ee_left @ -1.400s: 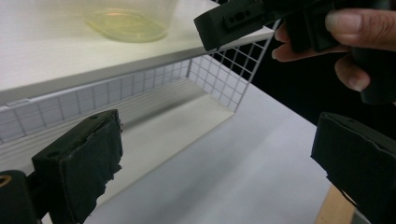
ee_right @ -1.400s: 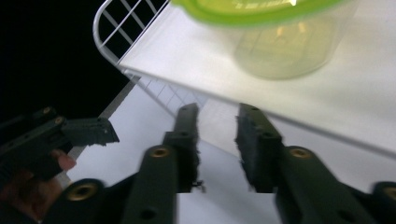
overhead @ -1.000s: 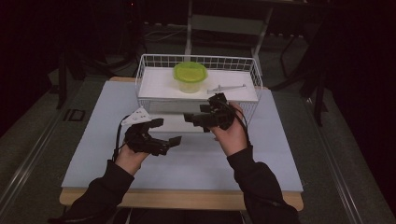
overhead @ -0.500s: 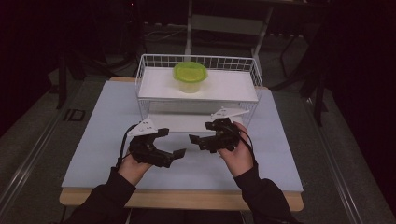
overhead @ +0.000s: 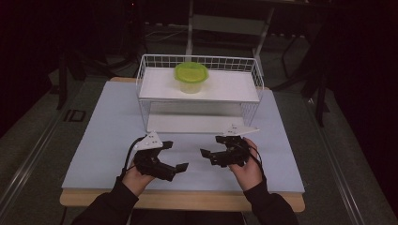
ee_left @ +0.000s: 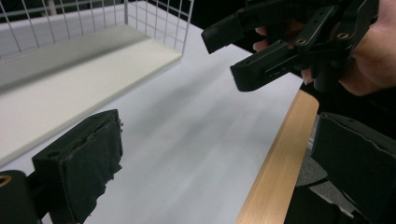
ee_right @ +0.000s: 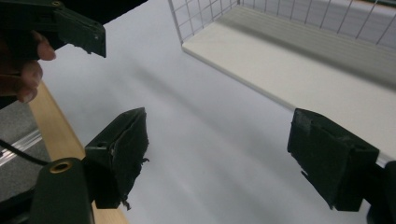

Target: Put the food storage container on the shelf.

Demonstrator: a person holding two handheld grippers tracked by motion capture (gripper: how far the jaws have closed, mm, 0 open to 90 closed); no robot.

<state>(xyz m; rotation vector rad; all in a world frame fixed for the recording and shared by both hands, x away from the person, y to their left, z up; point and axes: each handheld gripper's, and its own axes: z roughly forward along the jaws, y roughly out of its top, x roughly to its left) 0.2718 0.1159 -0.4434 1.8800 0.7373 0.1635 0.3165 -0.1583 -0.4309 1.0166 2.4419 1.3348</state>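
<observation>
On the pale blue-grey surface [overhead: 108,136] with a light wooden front edge, the person holds one black two-finger gripper in each hand, both near that front edge and in front of the white wire rack with two white shelves [overhead: 256,77]. The left gripper [overhead: 174,155] is at the left side in the high view, and its fingers point toward the middle of the surface. In the left gripper view these padded fingers [ee_left: 91,158] stand far apart, and between them there is nothing except the bare surface. The right gripper [overhead: 213,146] is just beside it on the right, with a small gap between the two, and its fingers point toward the left gripper. In the right gripper view its padded fingers [ee_right: 122,149] are also wide apart and clamp on nothing. Both grippers hang low over the surface; whether they touch it I cannot tell. The small translucent round container with a yellow-green lid [overhead: 191,78] stands upright on the upper shelf of the rack, a little left of the middle, well apart from both grippers. The lower white shelf [ee_left: 70,74] of the rack lies on the surface, behind the two grippers.
</observation>
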